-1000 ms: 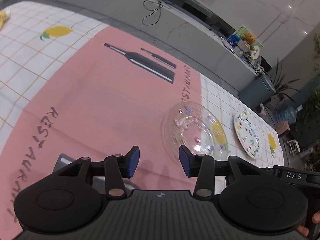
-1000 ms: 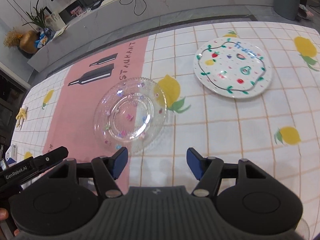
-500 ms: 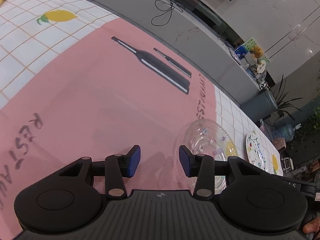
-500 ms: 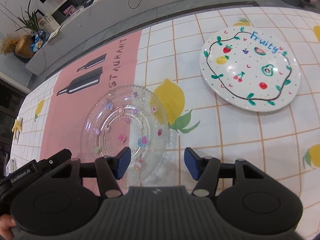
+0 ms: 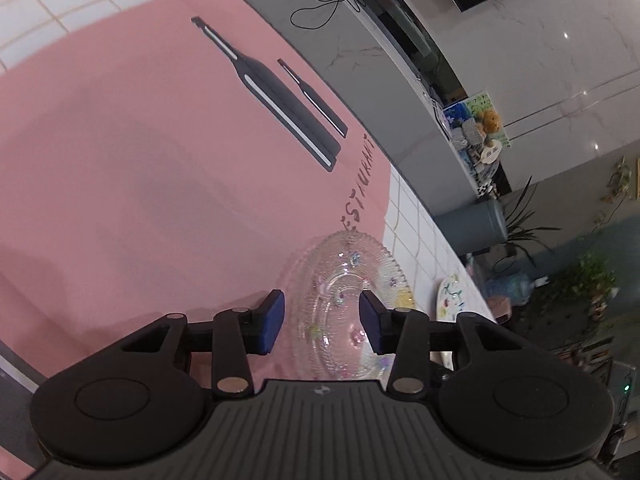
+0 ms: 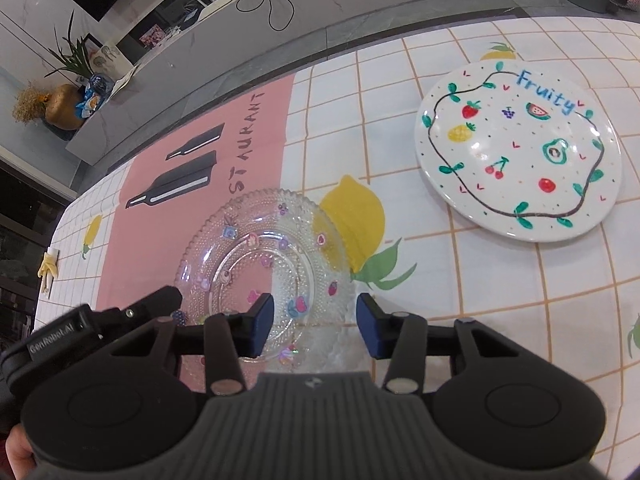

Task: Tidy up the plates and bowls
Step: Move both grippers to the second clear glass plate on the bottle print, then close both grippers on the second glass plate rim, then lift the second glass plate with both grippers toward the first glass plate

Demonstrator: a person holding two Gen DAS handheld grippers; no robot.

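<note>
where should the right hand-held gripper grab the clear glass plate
Take the glass plate by its raised beaded rim at the near edge, coming in low from the gripper's side. It lies flat on the tablecloth, so only the upturned rim offers a pinch. The right hand-held gripper stands open over that edge.

glass plate (image 6: 264,256) ahead, fruit plate (image 6: 520,152) well apart

Clear beaded glass plate (image 6: 264,256); glossy glazed white plate (image 6: 520,152); smooth printed tablecloth (image 6: 500,320).

I see a checked lemon-print cloth (image 6: 500,288) with a pink panel (image 5: 140,160) over the worktop, a grey bin (image 5: 472,228), plants (image 5: 592,276) and a gold vase (image 6: 62,110) beyond.
</note>
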